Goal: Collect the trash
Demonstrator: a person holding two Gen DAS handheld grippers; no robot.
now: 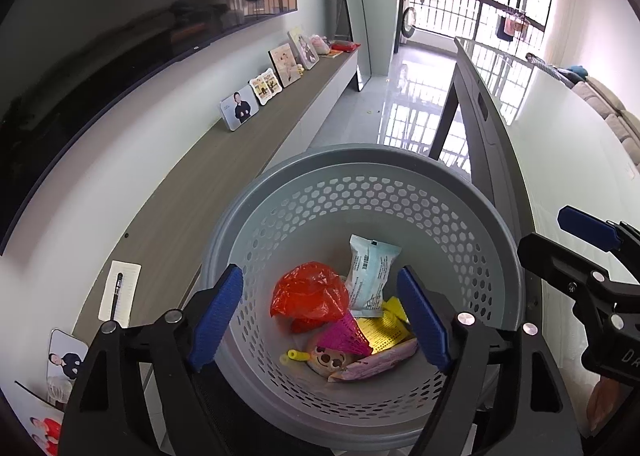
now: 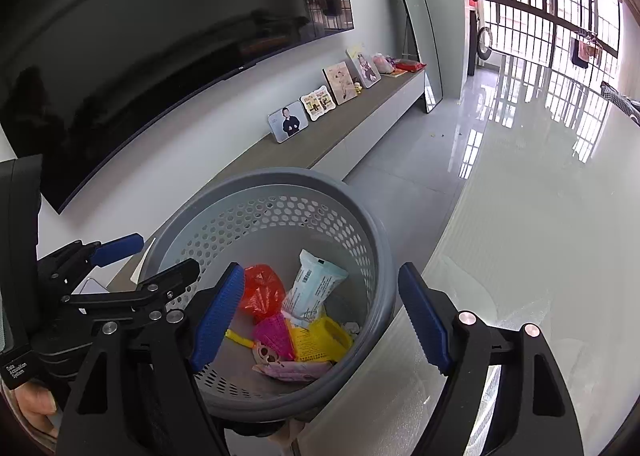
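Left gripper (image 1: 320,316) jaws apart, empty, over bin (image 1: 360,160); right gripper (image 2: 322,316) likewise; wrappers (image 1: 370,280) inside

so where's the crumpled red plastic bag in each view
left wrist view: the crumpled red plastic bag lies low centre, in the grey perforated round bin, left of the pale blue wipes packet.
right wrist view: the bag is lower centre-left, just right of the near blue pad.
shared landmark: the pale blue wipes packet beside it.
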